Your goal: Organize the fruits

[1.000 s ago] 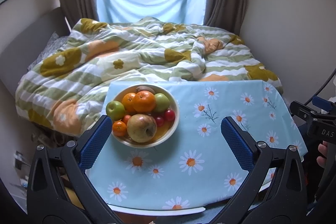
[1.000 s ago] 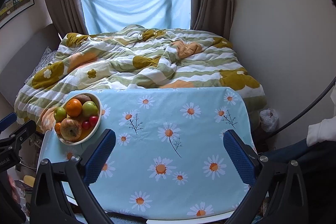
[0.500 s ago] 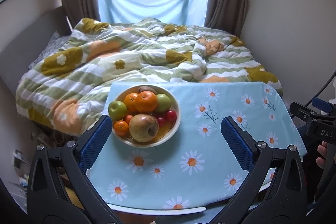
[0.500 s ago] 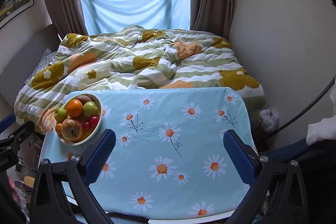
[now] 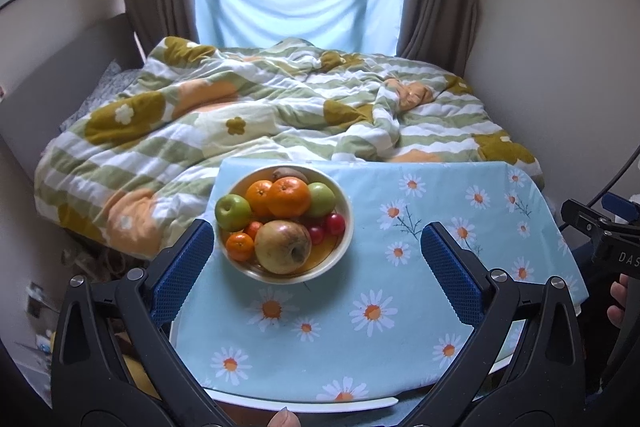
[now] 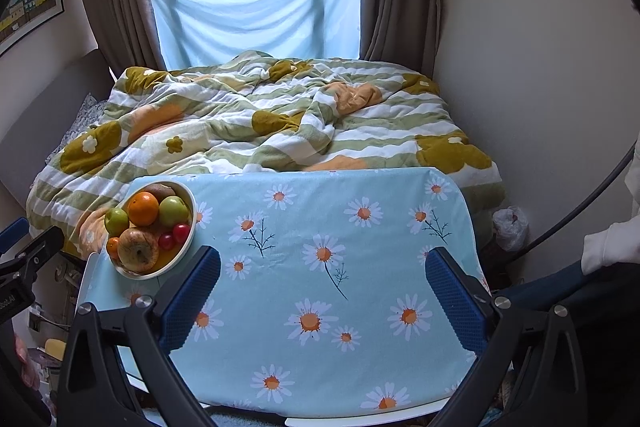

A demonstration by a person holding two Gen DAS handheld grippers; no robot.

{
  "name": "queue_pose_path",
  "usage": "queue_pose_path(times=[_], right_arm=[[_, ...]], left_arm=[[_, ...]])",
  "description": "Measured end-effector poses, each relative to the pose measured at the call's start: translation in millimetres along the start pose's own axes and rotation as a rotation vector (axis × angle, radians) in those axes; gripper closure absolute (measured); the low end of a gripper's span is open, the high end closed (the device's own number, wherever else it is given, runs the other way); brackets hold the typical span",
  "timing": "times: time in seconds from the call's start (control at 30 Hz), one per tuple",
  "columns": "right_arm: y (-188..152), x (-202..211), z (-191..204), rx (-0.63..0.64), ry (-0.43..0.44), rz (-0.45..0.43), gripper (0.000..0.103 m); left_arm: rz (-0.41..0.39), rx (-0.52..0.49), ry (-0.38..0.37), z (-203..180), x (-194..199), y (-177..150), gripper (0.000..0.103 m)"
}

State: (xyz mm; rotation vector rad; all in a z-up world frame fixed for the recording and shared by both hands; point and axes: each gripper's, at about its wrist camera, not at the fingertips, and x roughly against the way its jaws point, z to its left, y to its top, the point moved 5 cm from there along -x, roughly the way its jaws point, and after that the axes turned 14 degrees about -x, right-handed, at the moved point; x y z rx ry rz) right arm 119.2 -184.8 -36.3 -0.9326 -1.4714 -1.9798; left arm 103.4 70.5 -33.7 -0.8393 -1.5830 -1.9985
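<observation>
A white bowl (image 5: pixel 347 239) (image 6: pixel 191 231) heaped with fruit stands at the far left corner of the daisy-print table (image 5: pixel 400 291) (image 6: pixel 320 291). It holds a large russet apple (image 5: pixel 283 246), two oranges (image 5: pixel 289 196), two green apples (image 5: pixel 233 211), small red fruits (image 5: pixel 335 223), a small mandarin (image 5: pixel 240 247) and a kiwi (image 5: pixel 289 172). My left gripper (image 5: pixel 318 241) is open above the table's near side, its left pad just beside the bowl. My right gripper (image 6: pixel 323 267) is open over the table's middle, right of the bowl, with nothing between its fingers.
A bed with a rumpled green, white and orange quilt (image 5: pixel 280 115) (image 6: pixel 272 115) lies right behind the table. Walls close in on the right; curtains and a window stand at the back. Clutter lies on the floor at the left (image 5: pixel 36 307).
The left wrist view has shifted slightly, so the bowl sits a little nearer and further right between the left fingers. The right gripper has barely moved.
</observation>
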Motion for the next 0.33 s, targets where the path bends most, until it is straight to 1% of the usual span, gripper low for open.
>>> queue_pose_path(times=[0.2, 0.33], right_arm=[[0.1, 0.8, -0.5, -0.002, 0.002, -0.002, 0.001], [0.0, 0.5, -0.9, -0.002, 0.003, 0.0, 0.001]], left_arm=[[-0.022, -0.026, 0.02, -5.1, 3.4, 1.0, 0.0], [-0.027, -0.012, 0.018, -4.3, 4.2, -0.2, 0.0]])
